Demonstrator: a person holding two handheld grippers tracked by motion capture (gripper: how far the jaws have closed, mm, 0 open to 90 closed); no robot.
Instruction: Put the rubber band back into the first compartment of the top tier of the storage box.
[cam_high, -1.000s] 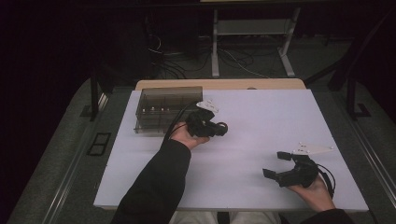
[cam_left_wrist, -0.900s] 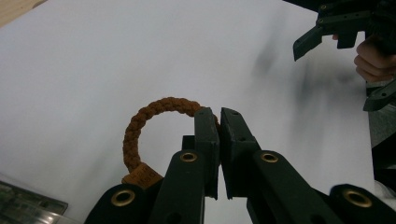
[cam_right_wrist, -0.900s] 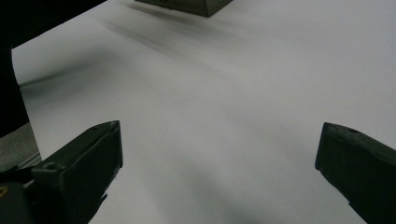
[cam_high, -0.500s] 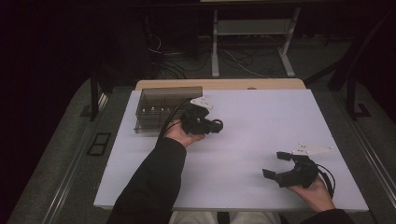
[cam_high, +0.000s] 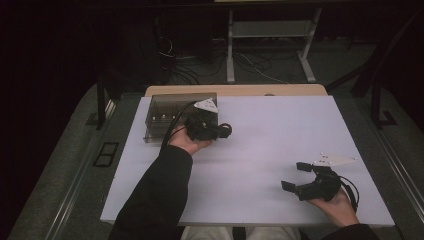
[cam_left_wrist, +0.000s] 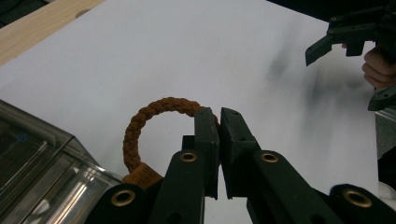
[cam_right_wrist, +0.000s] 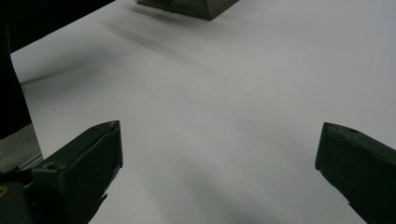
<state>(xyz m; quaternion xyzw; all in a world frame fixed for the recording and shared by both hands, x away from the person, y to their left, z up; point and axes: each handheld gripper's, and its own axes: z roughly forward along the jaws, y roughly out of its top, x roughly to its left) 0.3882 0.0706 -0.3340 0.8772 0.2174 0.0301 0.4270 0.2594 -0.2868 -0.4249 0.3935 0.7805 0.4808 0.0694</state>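
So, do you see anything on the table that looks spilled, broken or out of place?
Nothing stands out. The left tongs are shut on a brown braided ring beside the clear box, which sits square at the table's far left corner. The right tongs hang open over bare table. No spill or damage shows.

High view overhead; gripper views skim the table

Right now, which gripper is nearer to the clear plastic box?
Left. The left gripper sits right beside the clear plastic box, shut on a braided ring; the right gripper hangs open at the table's near right.
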